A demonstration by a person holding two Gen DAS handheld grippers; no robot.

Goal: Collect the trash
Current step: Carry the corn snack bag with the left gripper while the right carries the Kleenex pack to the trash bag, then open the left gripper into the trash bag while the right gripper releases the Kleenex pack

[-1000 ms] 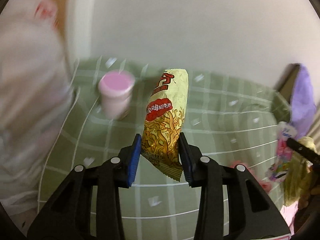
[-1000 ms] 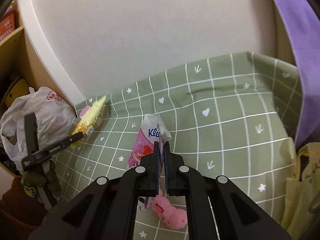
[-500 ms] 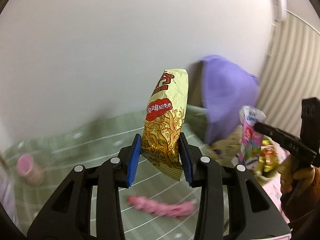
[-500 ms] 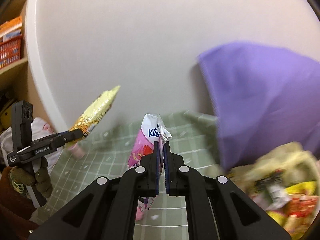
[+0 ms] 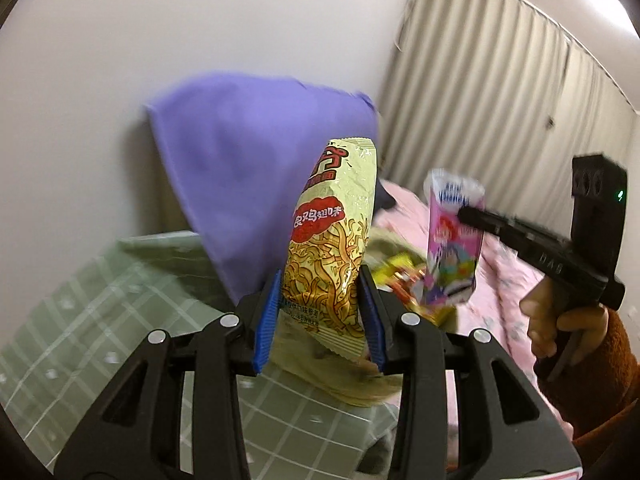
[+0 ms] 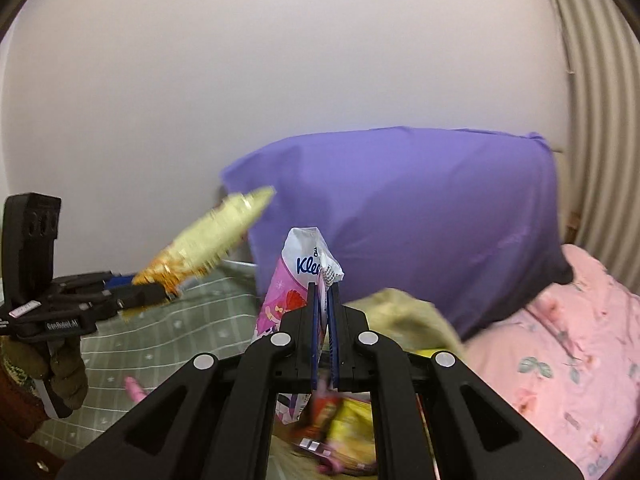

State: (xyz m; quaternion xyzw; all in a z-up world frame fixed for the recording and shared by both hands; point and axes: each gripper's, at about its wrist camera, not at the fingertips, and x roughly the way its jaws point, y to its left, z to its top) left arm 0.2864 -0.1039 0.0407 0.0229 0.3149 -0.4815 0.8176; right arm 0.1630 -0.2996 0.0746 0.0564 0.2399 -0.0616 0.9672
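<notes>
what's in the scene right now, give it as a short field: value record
left gripper: shut on yellow noodle snack packet, held upright
right gripper: shut on pink tissue pack
below right gripper: open yellowish bag with wrappers inside
surface: green grid cloth
left on cloth: small pink item
backdrop: purple cloth, pink bedding

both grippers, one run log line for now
left gripper: shut on noodle packet | right gripper: shut on tissue pack | both airborne

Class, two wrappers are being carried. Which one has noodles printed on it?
The yellow noodle packet, clamped in the left gripper. The other, a pink tissue pack, shows cartoon figures and sits in the right gripper.
</notes>
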